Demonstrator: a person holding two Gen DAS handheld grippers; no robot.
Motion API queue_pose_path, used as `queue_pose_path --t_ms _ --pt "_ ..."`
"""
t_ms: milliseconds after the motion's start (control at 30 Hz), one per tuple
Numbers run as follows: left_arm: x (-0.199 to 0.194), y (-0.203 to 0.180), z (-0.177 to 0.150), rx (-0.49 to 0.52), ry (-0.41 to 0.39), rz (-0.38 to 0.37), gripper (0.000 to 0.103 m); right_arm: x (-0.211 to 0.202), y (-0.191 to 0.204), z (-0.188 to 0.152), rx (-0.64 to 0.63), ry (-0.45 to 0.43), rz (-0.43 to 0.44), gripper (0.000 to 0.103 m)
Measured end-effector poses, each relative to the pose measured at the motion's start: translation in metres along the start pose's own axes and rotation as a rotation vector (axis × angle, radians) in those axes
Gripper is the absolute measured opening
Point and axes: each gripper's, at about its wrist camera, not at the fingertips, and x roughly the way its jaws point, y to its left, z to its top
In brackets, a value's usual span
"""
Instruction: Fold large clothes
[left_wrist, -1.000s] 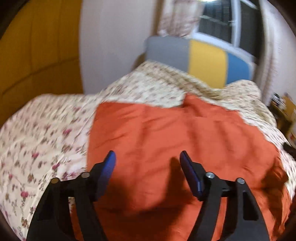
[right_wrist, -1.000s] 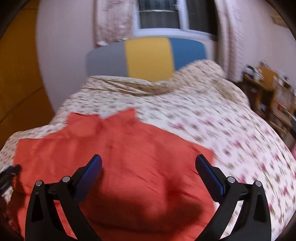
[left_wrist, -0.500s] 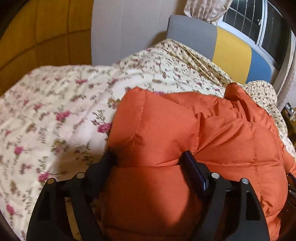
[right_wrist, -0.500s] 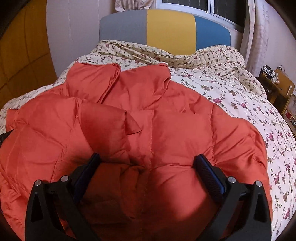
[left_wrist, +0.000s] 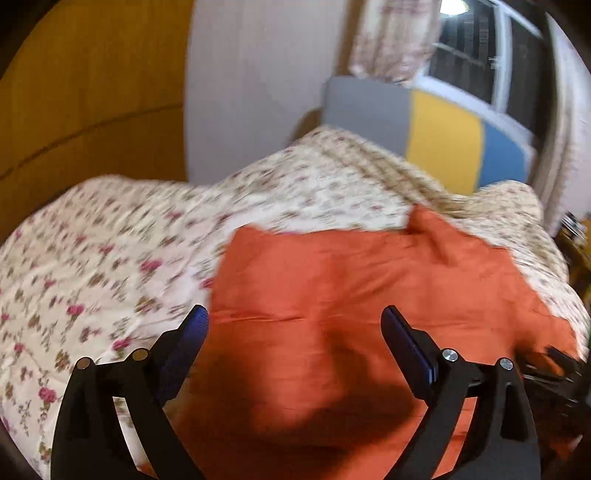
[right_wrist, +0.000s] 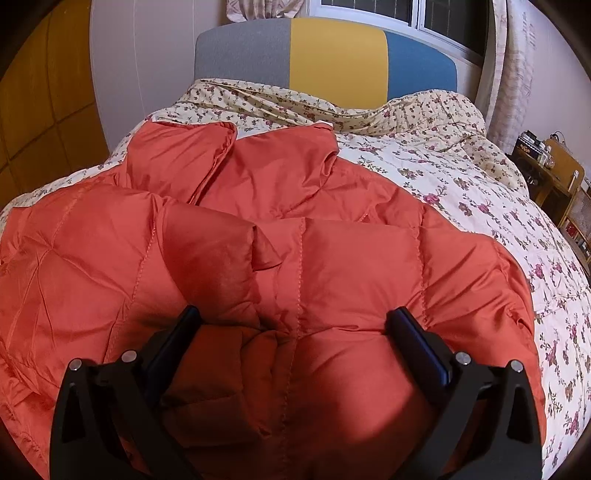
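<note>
Half a second ago my left gripper (left_wrist: 293, 325) was pressing down into the jacket (left_wrist: 362, 295); now it is lifting clear, jaws spread wide with nothing between them, and its view is smearing with the motion. My right gripper (right_wrist: 291, 321) is keeping its place, low on the jacket as before.

I am seeing the jacket lying spread over the floral quilt (left_wrist: 92, 266), collar end toward the headboard (right_wrist: 325, 59), a sleeve folded in across the chest in the right view. The right fingers (right_wrist: 417, 339) are spread wide too, tips pushing into the puffy fabric near the hem, gripping nothing.

I am judging this as an early fold: one sleeve seems tucked in and I am patting the padding flat, with the body still unfolded.

Next I am wanting a grasp on an edge, probably the hem or the far side panel. That is calling for closing the jaws on a thick, slippery quilted layer, so I am planning to bite deep, take both layers, and carry the fold over slowly so that trapped air is not springing it back open.
</note>
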Motion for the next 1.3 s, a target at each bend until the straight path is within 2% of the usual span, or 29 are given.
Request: queue_pose_path --t_ms 100,200,233,300,367,433,600,700,767,833,867,900,933,1000,1100,1233,1300 --pt "0.005 -0.035 0.004 0.095 0.006 -0.032 0.094 -0.001 -0.001 0.001 0.001 0.000 0.001 0.101" --pt "0.030 -0.062 0.005 0.202 0.035 0.029 0.094 -0.001 -0.002 0.001 0.001 0.000 0.001 0.101" --pt "0.046 -0.067 0.005 0.226 0.066 0.060 0.094 -0.001 -0.001 0.001 0.001 -0.001 0.000 0.101" --pt "0.068 -0.065 0.001 0.212 0.112 0.070 0.095 -0.001 -0.002 0.001 0.001 -0.001 0.002 0.101" --pt "0.084 -0.059 -0.003 0.173 0.161 0.024 0.096 -0.001 -0.001 0.001 0.005 -0.002 0.004 0.101" --pt "0.091 -0.056 -0.004 0.154 0.180 0.015 0.097 -0.001 0.000 0.002 0.003 -0.003 -0.001 0.101" --pt "0.092 -0.055 -0.009 0.157 0.180 0.022 0.097 -0.006 -0.001 0.004 0.008 0.002 0.009 0.101" --pt "0.084 -0.054 -0.007 0.153 0.180 0.022 0.097 -0.025 -0.006 0.007 0.020 -0.013 0.042 0.101" --pt "0.065 -0.049 -0.002 0.157 0.152 0.027 0.097 -0.055 -0.009 0.014 0.033 -0.099 0.105 0.101" --pt "0.044 -0.042 0.002 0.146 0.073 0.044 0.097 -0.077 -0.004 0.021 0.031 -0.165 0.169 0.100" --pt "0.037 -0.038 0.004 0.138 0.042 0.045 0.097 -0.082 0.003 0.027 0.020 -0.176 0.206 0.095" --pt "0.033 -0.034 0.007 0.132 0.027 0.050 0.097 -0.082 0.011 0.031 0.005 -0.168 0.243 0.083" --pt "0.034 -0.031 0.011 0.133 0.026 0.061 0.097 -0.077 0.022 0.037 -0.017 -0.141 0.281 0.078" --pt "0.041 -0.027 0.018 0.147 0.035 0.098 0.097 -0.063 0.041 0.044 -0.036 -0.090 0.335 0.060" --pt "0.054 -0.017 0.024 0.157 0.032 0.141 0.097 -0.033 0.062 0.050 -0.059 -0.021 0.348 0.047" --pt "0.082 -0.008 0.022 0.186 0.084 0.181 0.097 0.007 0.071 0.051 -0.056 0.017 0.323 0.043" --pt "0.097 0.001 0.015 0.157 0.138 0.147 0.097 0.015 0.072 0.044 -0.066 0.003 0.321 0.043"
